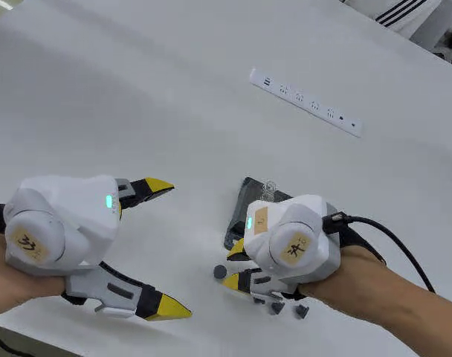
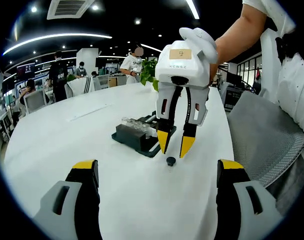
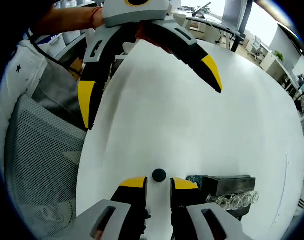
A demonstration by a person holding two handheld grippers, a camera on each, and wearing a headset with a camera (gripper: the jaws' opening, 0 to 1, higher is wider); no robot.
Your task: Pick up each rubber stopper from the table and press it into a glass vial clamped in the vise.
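Hovering over the rubber stopper (image 2: 170, 161) on the table (image 1: 137, 111), the right gripper (image 2: 174, 148) has jaws slightly parted, empty; the stopper lies just beyond its tips, near the vise (image 2: 137, 137). The left gripper (image 1: 169, 247), spread wide and empty, stands farther off.

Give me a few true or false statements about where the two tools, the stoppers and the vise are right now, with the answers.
1. The left tool has its jaws spread wide with nothing between them. True.
2. The right tool is shut on a rubber stopper. False: the stopper lies on the table, just beyond the tool's open tips.
3. Glass vials stand in the dark vise. True.
4. The power strip lies between the two tools. False: it lies farther off on the table, beyond the vise.
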